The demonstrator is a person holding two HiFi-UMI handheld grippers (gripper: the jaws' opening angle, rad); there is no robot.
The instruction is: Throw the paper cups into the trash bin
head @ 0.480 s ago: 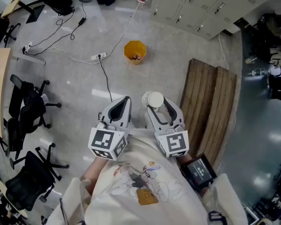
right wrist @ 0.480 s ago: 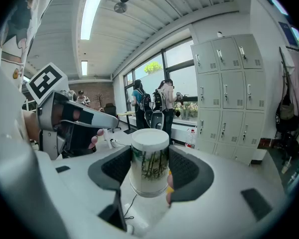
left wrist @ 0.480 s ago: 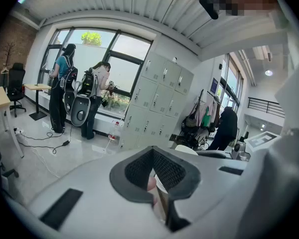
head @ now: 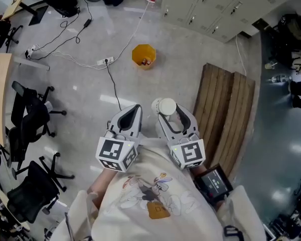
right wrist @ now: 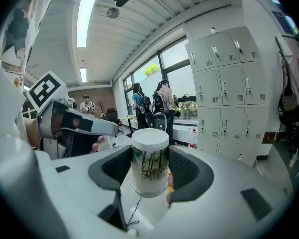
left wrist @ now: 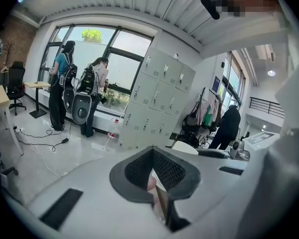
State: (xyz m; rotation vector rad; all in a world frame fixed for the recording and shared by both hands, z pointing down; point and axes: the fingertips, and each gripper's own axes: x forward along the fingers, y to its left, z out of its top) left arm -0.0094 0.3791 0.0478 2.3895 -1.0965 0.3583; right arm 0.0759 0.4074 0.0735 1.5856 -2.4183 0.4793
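Right gripper [right wrist: 150, 169] gripping tapered bamboo-print paper cup [right wrist: 149, 156], ribbed black pads [right wrist: 115, 166]

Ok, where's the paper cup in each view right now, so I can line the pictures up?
Head view: the paper cup is at centre, white end up, held in the right claw.
Left gripper view: not clearly in it.
Right gripper view: dead centre, gripped between the claw's pads.
Shared landmark: the grey lockers, at the top of the head view, mid-frame in the left gripper view, at right in the right gripper view.
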